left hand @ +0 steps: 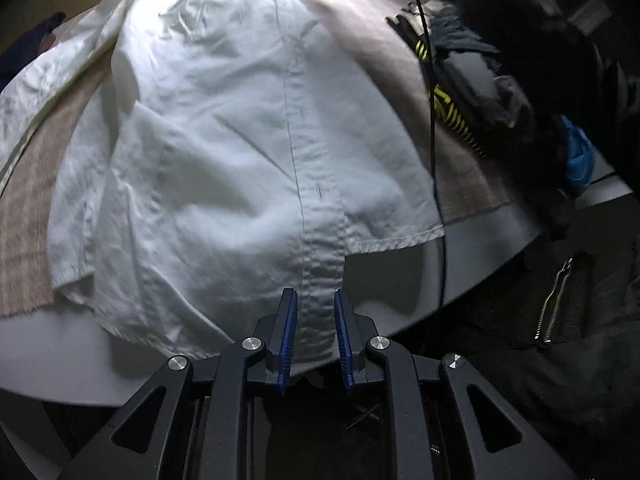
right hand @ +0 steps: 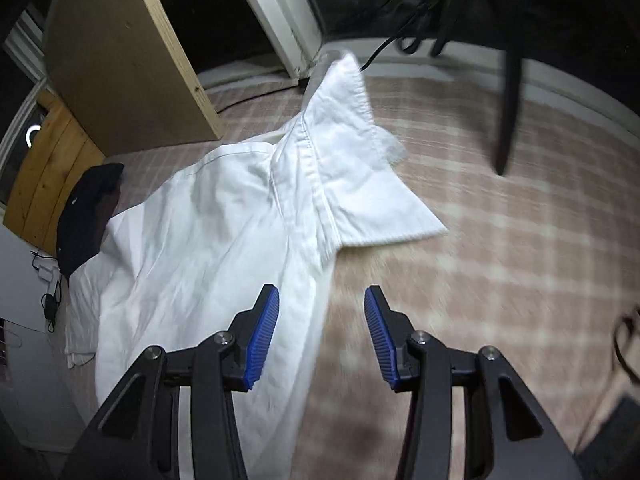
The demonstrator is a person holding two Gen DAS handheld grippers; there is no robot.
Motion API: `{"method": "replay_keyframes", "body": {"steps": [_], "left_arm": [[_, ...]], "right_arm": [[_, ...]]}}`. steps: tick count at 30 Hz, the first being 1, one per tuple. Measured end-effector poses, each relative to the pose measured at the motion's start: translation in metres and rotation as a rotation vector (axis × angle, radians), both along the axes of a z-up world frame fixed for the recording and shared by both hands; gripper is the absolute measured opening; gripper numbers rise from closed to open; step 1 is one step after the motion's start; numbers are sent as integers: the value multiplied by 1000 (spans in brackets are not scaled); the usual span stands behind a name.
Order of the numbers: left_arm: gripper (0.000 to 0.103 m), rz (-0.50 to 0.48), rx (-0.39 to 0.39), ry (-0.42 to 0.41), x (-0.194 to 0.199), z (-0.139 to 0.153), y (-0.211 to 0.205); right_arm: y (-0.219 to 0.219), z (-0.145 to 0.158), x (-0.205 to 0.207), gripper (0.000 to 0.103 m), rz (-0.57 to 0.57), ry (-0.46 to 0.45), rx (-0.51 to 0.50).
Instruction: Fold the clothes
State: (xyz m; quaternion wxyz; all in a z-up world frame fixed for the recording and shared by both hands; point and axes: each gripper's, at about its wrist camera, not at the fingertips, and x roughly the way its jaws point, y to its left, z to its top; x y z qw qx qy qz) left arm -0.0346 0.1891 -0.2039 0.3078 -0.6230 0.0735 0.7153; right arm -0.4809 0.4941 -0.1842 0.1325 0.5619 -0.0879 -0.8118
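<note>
A white button-up shirt (left hand: 224, 120) lies spread on a beige checked cloth (left hand: 24, 220), its hem hanging over the near table edge. My left gripper (left hand: 314, 294) hovers at that hem. The shirt's button strip (left hand: 320, 264) runs between the slightly parted blue pads (left hand: 289, 320), which do not press on it. In the right wrist view the shirt (right hand: 208, 248) stretches away to the left, with a folded-over end (right hand: 380, 200) lying on the checked cloth (right hand: 500, 240). My right gripper (right hand: 322, 292) is open above the shirt's right edge, holding nothing.
A heap of dark clothes (left hand: 472, 72) lies at the right of the table, and a black cable (left hand: 434, 140) hangs across it. A dark garment (right hand: 88, 208) sits past the shirt's far side. A wooden board (right hand: 120, 60) leans behind. A person's dark zipped jacket (left hand: 560, 300) is at the near right.
</note>
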Motion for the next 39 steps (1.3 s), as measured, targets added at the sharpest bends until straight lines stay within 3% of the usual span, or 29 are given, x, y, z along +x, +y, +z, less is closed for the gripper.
{"method": "replay_keyframes", "body": {"steps": [7, 9, 11, 15, 19, 22, 23, 24, 26, 28, 32, 35, 37, 38, 39], "left_arm": [[22, 52, -14, -9, 0, -5, 3], [22, 61, -18, -19, 0, -8, 2], [22, 63, -17, -27, 2, -9, 4], [33, 37, 0, -18, 9, -7, 16], [33, 5, -55, 23, 9, -11, 30], [33, -1, -78, 35, 6, -15, 31], [33, -5, -86, 42, 6, -15, 31], [32, -9, -89, 46, 6, -15, 31], [29, -12, -95, 50, 5, -17, 31], [14, -5, -107, 52, 3, -19, 29], [5, 29, -104, 37, -1, -21, 21], [1, 45, -97, 36, -1, -23, 17], [0, 56, -84, 34, 0, -24, 15], [0, 62, -75, 32, 0, -24, 14], [0, 70, -64, 30, 0, -23, 12]], "right_arm": [[-10, -20, -36, 40, 14, -37, -10], [-15, -19, -36, 8, 41, -27, -2], [-21, -14, -33, 7, 65, -2, 32], [-26, 0, -24, 4, 100, 49, 37], [-22, 11, -15, 3, 95, 74, 40], [-10, 9, -10, 6, 69, 31, 14], [-5, 5, -9, 14, 66, -3, -3], [-1, 1, -6, 30, 50, -38, -10], [4, -8, -7, 44, 29, -51, -20], [8, -16, -10, 44, 7, -61, -50], [5, -29, -21, 44, -30, -91, -139], [-3, -37, -27, 43, -29, -88, -130], [-5, -35, -27, 31, -26, -55, -116], [-6, -34, -26, 7, -18, -43, -110], [-6, -32, -24, 2, -15, -28, -106]]}}
